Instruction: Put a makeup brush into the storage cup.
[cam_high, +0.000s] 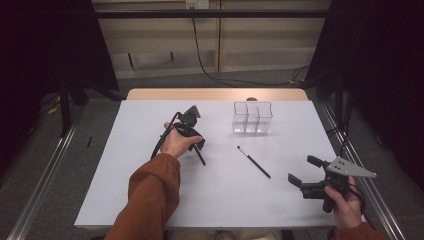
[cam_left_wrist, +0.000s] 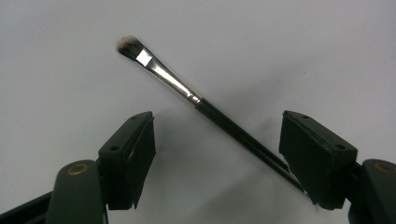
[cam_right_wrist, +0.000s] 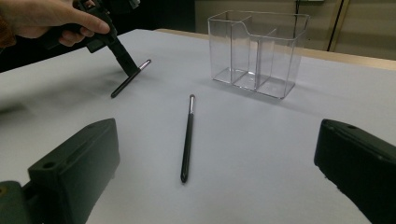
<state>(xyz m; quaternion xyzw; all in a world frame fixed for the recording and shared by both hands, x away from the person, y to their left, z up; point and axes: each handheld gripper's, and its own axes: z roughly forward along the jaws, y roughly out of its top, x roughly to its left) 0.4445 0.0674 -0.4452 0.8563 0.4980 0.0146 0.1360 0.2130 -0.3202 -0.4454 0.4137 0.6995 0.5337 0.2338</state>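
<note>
My left gripper (cam_high: 199, 150) stands tip-down left of the surface (cam_high: 150, 200) centre, jaws part open astride a brush (cam_left_wrist: 205, 105), pads not pressing it. My right gripper (cam_high: 301, 172) hovers near the right edge, jaws wide, empty. A second brush (cam_high: 254, 162) lies mid-surface; the organizer (cam_high: 252, 118) sits near the far edge, open room around.

Two makeup brushes (cam_right_wrist: 187, 138) (cam_right_wrist: 130, 78), one clear organizer (cam_right_wrist: 258, 51) (seemingly three compartments)

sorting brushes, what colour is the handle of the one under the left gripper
Black, clearest in the left gripper view.
</note>
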